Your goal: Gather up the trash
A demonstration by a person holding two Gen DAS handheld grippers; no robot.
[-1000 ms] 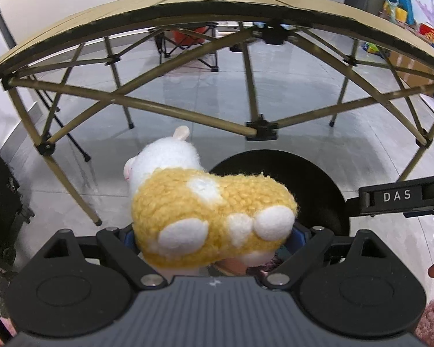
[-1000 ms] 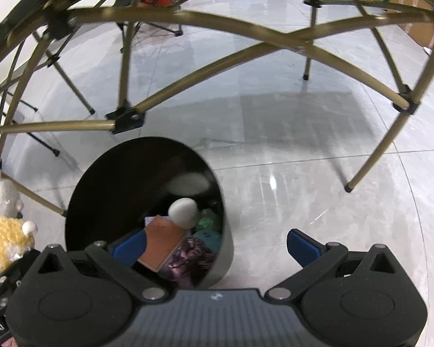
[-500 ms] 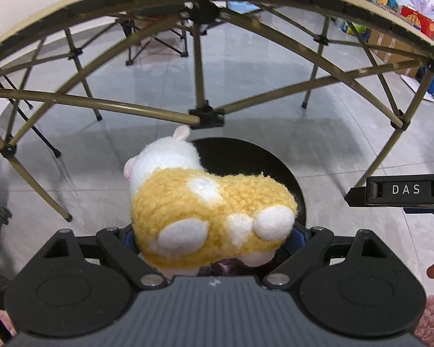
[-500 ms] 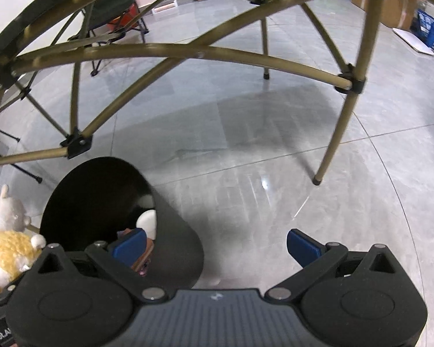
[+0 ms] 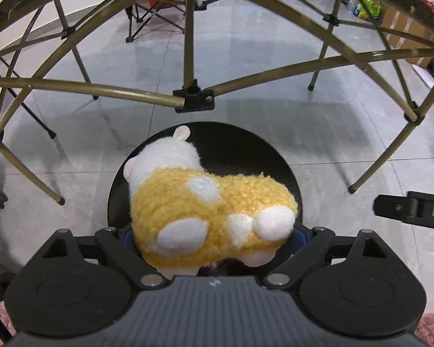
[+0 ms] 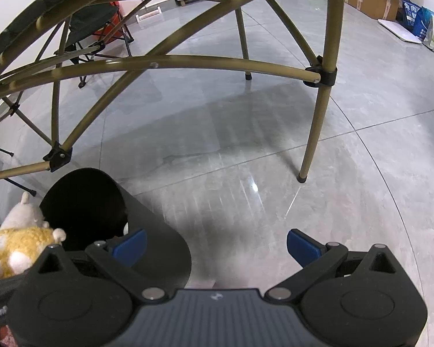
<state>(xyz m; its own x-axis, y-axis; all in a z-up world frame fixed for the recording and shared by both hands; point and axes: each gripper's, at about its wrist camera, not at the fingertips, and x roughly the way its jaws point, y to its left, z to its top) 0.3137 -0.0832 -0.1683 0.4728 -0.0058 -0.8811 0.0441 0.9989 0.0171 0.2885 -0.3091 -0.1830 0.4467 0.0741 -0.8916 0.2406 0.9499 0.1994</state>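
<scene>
Above the black bin [image 5: 246, 150], left gripper [image 5: 214, 235] clamps the plush toy [image 5: 205, 211]; next, release. Right gripper [image 6: 215, 244], at 3 o'clock, is wide, empty.

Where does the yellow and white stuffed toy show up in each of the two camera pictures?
Left wrist view: the toy fills the lower centre, gripped by the left gripper, above the bin.
Right wrist view: the toy sits at the far left edge, low down.
Shared landmark: the black bin, right beside the toy in both.
</scene>
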